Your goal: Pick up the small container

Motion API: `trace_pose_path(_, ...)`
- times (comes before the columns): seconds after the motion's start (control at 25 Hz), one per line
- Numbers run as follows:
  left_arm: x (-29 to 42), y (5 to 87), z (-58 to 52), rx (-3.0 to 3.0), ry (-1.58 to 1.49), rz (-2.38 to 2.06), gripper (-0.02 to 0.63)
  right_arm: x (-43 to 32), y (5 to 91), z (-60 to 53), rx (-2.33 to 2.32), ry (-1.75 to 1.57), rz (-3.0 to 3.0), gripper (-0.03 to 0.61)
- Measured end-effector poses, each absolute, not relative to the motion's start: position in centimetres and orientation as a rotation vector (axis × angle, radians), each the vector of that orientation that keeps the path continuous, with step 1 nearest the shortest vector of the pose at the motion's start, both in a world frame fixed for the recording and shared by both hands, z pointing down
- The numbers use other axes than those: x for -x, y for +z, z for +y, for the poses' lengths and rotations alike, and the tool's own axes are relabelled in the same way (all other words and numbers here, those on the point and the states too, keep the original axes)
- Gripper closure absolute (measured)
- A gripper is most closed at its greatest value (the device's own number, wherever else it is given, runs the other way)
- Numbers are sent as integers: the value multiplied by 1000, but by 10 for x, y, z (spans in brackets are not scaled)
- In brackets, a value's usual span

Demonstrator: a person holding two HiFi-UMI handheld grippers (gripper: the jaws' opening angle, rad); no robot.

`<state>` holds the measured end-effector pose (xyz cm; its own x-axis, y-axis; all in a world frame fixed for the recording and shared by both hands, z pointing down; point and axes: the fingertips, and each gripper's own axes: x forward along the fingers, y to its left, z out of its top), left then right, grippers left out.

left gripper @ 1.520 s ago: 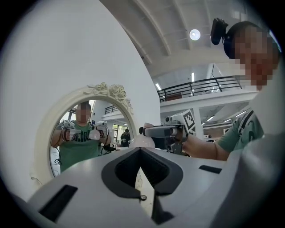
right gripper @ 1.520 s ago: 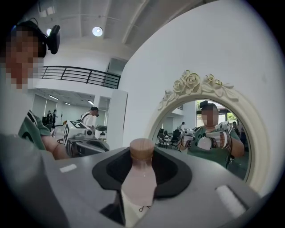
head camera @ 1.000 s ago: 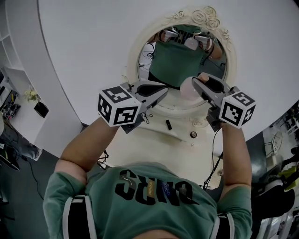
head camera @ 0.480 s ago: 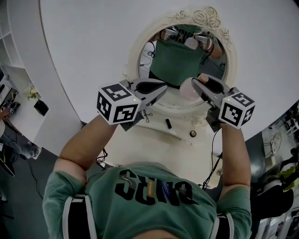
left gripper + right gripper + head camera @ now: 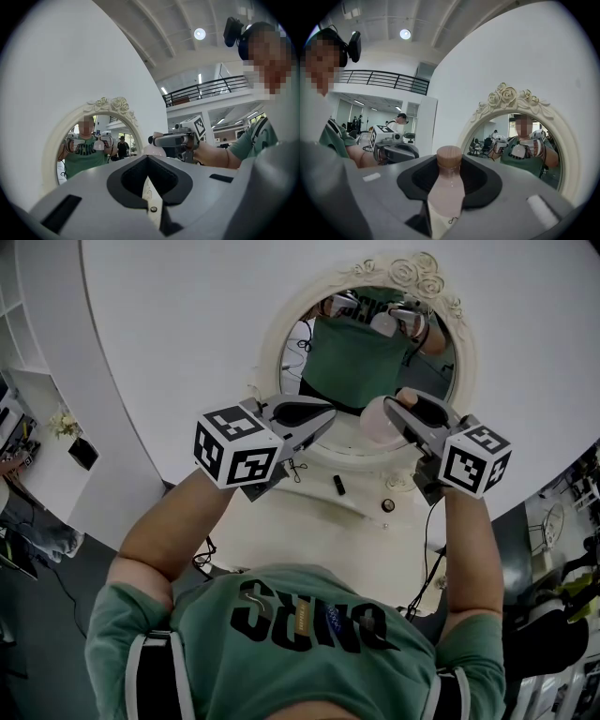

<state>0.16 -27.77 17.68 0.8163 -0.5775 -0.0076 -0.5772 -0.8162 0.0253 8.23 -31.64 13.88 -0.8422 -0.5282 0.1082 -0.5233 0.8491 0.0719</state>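
Observation:
The small container (image 5: 378,418) is a pale pink bottle with a brown cap (image 5: 449,156). My right gripper (image 5: 394,407) is shut on it and holds it up in front of the oval mirror (image 5: 412,277). In the right gripper view the bottle (image 5: 446,187) stands upright between the dark pads of that gripper (image 5: 449,164). My left gripper (image 5: 328,416) hovers level just left of the bottle, its jaws together with nothing in them. In the left gripper view, past that gripper (image 5: 147,158), the right gripper (image 5: 171,139) and the bottle (image 5: 153,151) show side-on.
The mirror has a cream frame with rose ornaments and hangs on a white wall. Below it a cream vanity shelf (image 5: 309,521) carries a small dark stick (image 5: 337,488) and a round dark item (image 5: 387,509). Shelving with flowers (image 5: 64,430) stands at the far left.

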Motion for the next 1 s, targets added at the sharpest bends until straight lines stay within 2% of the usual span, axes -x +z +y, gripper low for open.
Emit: trace_pose_path(1.0,7,177,-266,-2961,-26,-966,612,-73,146,-304,-800,-68,-2894,434)
